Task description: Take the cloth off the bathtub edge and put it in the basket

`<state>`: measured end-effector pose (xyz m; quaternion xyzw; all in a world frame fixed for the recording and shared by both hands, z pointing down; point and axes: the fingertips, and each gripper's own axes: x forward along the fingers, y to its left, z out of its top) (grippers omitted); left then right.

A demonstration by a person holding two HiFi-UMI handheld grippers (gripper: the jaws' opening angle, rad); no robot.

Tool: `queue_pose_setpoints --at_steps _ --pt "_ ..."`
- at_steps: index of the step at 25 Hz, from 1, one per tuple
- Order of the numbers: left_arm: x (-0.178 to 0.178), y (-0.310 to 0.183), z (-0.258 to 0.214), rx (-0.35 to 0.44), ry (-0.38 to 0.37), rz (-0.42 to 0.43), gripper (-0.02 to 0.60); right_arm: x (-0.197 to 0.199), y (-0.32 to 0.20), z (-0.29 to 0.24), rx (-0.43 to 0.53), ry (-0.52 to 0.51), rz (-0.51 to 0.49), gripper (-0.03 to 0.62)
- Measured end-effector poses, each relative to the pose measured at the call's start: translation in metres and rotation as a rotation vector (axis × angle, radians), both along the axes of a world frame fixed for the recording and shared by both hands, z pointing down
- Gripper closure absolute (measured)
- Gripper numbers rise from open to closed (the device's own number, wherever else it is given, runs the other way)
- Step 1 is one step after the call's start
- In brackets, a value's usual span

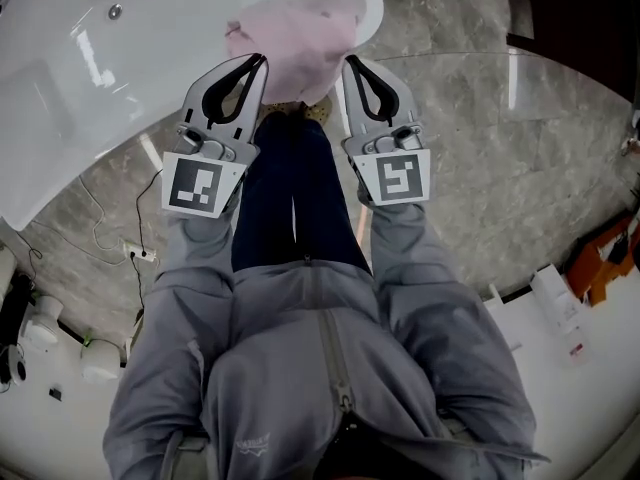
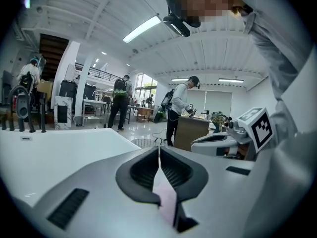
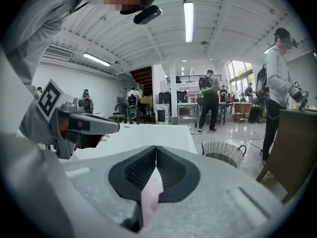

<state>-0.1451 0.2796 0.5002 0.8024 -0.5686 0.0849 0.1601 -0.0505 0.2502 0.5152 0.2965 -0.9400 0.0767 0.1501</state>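
Pink cloth [image 1: 295,48]; white bathtub [image 1: 80,88]; grey veined floor [image 1: 480,148]; grey jacket [image 1: 300,368].

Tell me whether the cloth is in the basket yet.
No: the cloth is pinched in the left tool and the right tool by the tub, while the basket stands apart on the floor.

The head view looks steeply down from above the person, past chest and legs, onto the left gripper [image 1: 260,60], the right gripper [image 1: 350,61], the cloth [image 1: 295,38] and the bathtub [image 1: 90,78]. Each gripper view sits close behind its own jaws and faces almost level across the bathtub into a hall. Both gripper views catch the basket [image 2: 144,143] on the floor, and each shows the other gripper at one side. All 3 views share the cloth and the bathtub.
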Motion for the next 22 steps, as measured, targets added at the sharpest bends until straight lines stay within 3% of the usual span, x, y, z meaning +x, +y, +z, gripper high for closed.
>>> queue_pose_setpoints --at_steps 6,14,15,16,19,22 --pt "0.000 0.005 0.040 -0.068 -0.022 0.019 0.568 -0.003 0.003 0.037 -0.043 0.036 -0.022 0.589" --pt "0.001 0.007 0.084 -0.141 -0.030 0.045 0.561 0.003 0.009 0.087 -0.191 0.088 0.010 0.577" --pt "0.002 0.007 0.089 -0.163 -0.025 0.050 0.520 0.004 0.011 0.095 -0.213 0.100 0.012 0.574" --pt "0.003 0.008 0.096 -0.190 -0.016 0.054 0.418 0.005 0.012 0.102 -0.235 0.112 0.011 0.567" --pt "0.002 0.010 0.113 -0.263 0.001 0.057 0.387 0.005 0.017 0.117 -0.287 0.133 -0.001 0.521" --pt "-0.002 0.013 0.126 -0.322 -0.006 0.052 0.347 0.001 0.021 0.127 -0.333 0.136 -0.023 0.435"
